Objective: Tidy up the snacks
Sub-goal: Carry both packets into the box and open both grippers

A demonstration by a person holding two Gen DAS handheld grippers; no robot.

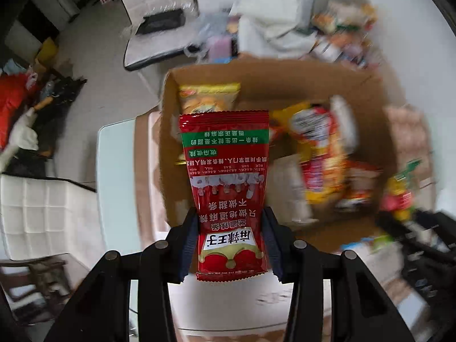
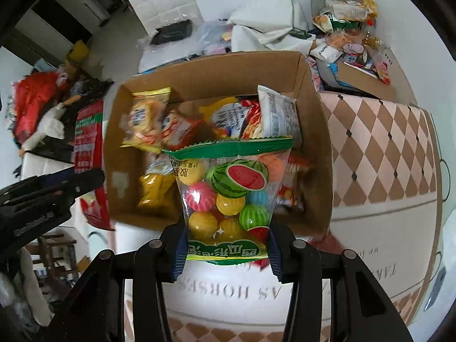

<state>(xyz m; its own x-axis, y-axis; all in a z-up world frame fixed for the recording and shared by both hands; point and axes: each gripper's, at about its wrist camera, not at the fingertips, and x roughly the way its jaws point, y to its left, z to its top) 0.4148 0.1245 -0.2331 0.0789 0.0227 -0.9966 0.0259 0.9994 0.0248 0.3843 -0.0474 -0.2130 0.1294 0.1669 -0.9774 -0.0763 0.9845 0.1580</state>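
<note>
My left gripper [image 1: 230,242] is shut on a red snack packet [image 1: 226,176] with a green band and holds it upright above the left front part of the cardboard box [image 1: 370,85]. My right gripper [image 2: 226,243] is shut on a clear bag of watermelon gum balls [image 2: 228,196] with green edges, held above the near side of the same box [image 2: 313,108]. The box holds several snack packets [image 2: 273,116]. The left gripper [image 2: 54,188] with its red packet [image 2: 88,131] shows at the left in the right wrist view, beside the box's left wall.
The box stands on a table with a checkered cloth [image 2: 379,148]. A pile of wrappers and packets [image 2: 350,28] lies at the back right. White chairs [image 2: 165,2] stand behind the table, one bearing a black item [image 2: 171,32]. Clutter covers the floor at left [image 2: 42,105].
</note>
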